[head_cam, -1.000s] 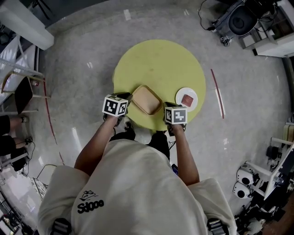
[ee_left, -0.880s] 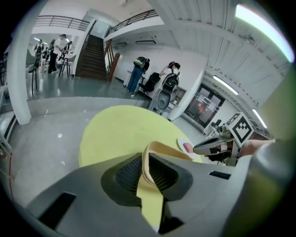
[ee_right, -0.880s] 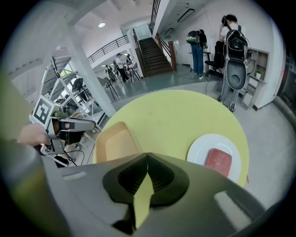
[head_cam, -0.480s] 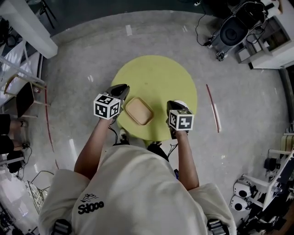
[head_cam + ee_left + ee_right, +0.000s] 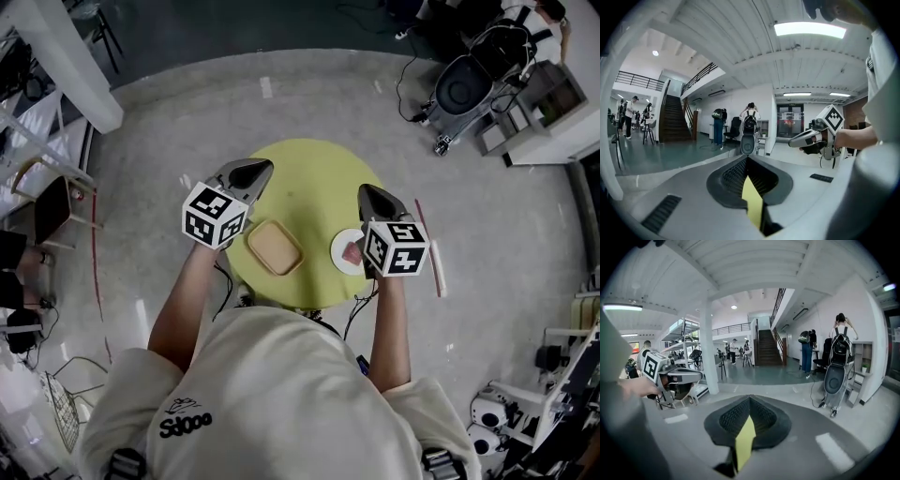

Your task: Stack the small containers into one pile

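Observation:
In the head view a tan rectangular container [image 5: 275,247] lies on the near part of the round yellow table [image 5: 309,173]. A small white round container [image 5: 349,253] with something red in it sits to its right, near the table's edge. My left gripper [image 5: 253,170] is held up above the table's left side, shut and empty. My right gripper [image 5: 369,193] hovers over the right side, also shut with nothing in it. Both gripper views look level across the room, with my left gripper [image 5: 747,159] and my right gripper [image 5: 750,401] closed; neither shows the containers.
Grey floor surrounds the table, with red tape lines [image 5: 424,246] on it. A white pillar [image 5: 66,61] and a chair [image 5: 52,202] stand at the left, a black wheeled machine [image 5: 464,89] at the upper right. People stand far off in the hall [image 5: 806,350].
Both grippers have lifted off the table beside the tan container and moved apart. The white round container, covered by the right gripper half a second ago, shows again.

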Action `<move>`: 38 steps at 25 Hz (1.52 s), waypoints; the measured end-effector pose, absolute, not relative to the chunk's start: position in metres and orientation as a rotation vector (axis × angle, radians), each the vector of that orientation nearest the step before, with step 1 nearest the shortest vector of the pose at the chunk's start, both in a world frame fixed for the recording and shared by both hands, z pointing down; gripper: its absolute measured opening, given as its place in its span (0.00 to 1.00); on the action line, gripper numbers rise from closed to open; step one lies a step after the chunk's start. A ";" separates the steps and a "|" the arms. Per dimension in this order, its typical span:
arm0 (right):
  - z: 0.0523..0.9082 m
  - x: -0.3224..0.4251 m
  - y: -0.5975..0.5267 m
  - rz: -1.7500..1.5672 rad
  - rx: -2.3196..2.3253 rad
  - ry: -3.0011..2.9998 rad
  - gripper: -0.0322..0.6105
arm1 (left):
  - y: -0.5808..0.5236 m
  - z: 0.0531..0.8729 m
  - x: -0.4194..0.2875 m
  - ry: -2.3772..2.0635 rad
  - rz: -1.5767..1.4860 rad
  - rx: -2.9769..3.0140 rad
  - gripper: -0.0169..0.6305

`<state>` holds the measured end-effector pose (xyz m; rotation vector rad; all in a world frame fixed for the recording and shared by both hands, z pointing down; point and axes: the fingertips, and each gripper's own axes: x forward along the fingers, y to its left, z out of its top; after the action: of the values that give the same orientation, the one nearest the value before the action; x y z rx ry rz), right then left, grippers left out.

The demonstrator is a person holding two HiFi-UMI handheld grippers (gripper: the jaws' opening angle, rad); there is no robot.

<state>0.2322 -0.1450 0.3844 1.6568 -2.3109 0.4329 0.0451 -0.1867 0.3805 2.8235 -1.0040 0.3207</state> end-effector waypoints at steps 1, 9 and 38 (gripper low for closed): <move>0.371 0.232 -0.147 0.391 1.658 -2.332 0.06 | -0.187 0.367 0.049 -1.004 0.300 2.850 0.04; 0.272 0.218 -0.151 -0.025 1.618 -2.423 0.06 | -0.185 0.286 0.057 -1.136 0.319 3.063 0.04; 0.230 0.195 -0.143 -0.205 1.547 -2.457 0.06 | -0.158 0.224 0.061 -1.151 0.228 3.233 0.04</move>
<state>0.1947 -0.1428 0.2300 1.5469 -2.4571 -0.2048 0.0612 -0.1585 0.2241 3.2331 -1.1509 0.2284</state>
